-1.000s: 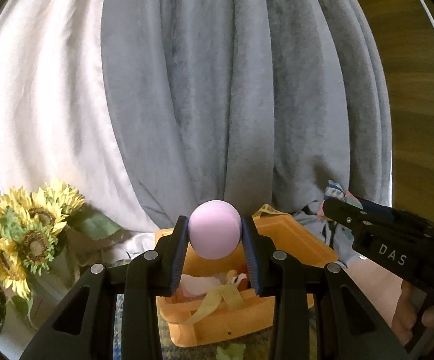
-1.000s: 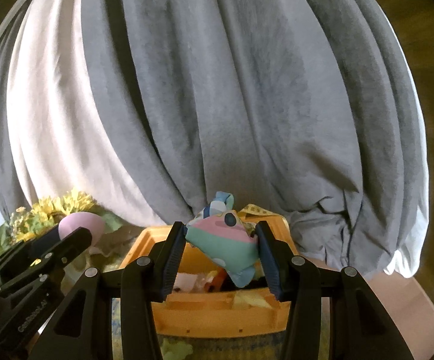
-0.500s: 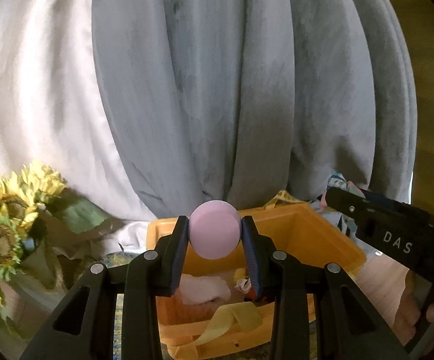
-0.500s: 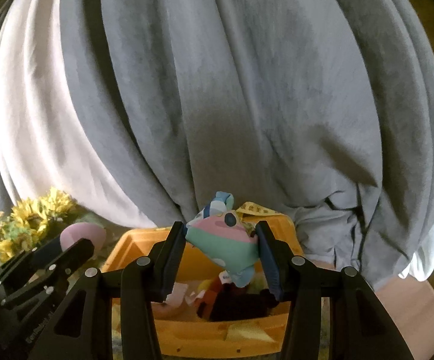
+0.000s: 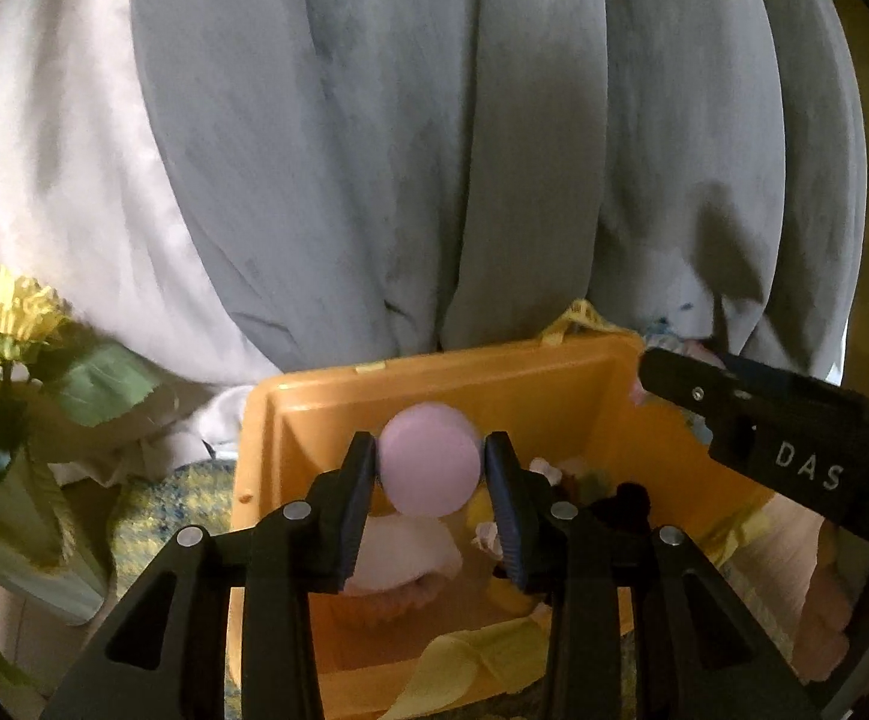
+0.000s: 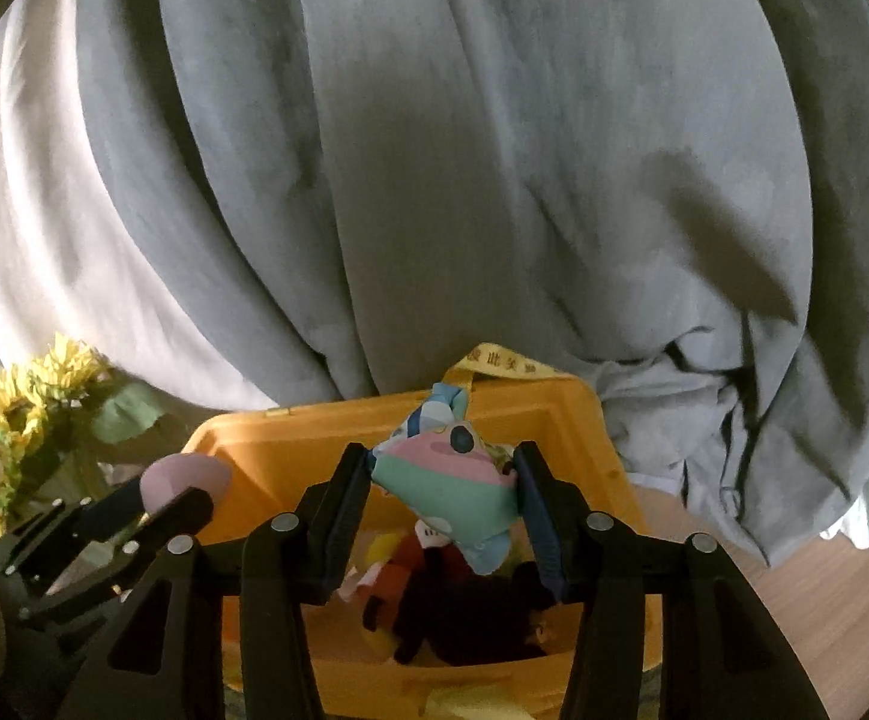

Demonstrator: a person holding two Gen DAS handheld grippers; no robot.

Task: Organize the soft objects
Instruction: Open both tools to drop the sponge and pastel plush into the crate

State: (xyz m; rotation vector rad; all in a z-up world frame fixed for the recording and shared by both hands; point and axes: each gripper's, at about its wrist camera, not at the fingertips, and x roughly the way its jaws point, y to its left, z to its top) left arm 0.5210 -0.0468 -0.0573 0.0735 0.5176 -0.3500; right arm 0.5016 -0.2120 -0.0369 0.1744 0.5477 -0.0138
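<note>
Hanging across the whole background, a heavy grey curtain (image 6: 494, 180) falls in deep, soft folds, with a paler white curtain (image 5: 44, 180) beside it on the left. Below them, a patch of wooden floor (image 6: 824, 618) shows at the lower right, and a bunch of yellow sunflowers (image 6: 20, 420) with broad green leaves stands at the left edge.

An orange plastic bin (image 5: 494, 384), rigid and smooth with a thick rim, sits under both grippers on a blue and yellow patterned mat (image 5: 164, 510). Soft toys lie heaped inside it, among them a dark plush toy (image 6: 482, 618) and a white plush (image 5: 398, 552); a yellow ribbon (image 6: 500, 366) drapes over the far rim.

The left gripper (image 5: 431, 468) holds a smooth, matte pink ball (image 5: 431, 459) pinched between its ribbed black pads, above the bin's opening. The right gripper (image 6: 443, 480) has a small fabric pouch (image 6: 452, 480), banded in pink, mint and blue, between its pads over the bin; its jaws have just been opening, though the pouch is still caught between them. A hand (image 5: 836, 600) grips the right gripper's handle.
</note>
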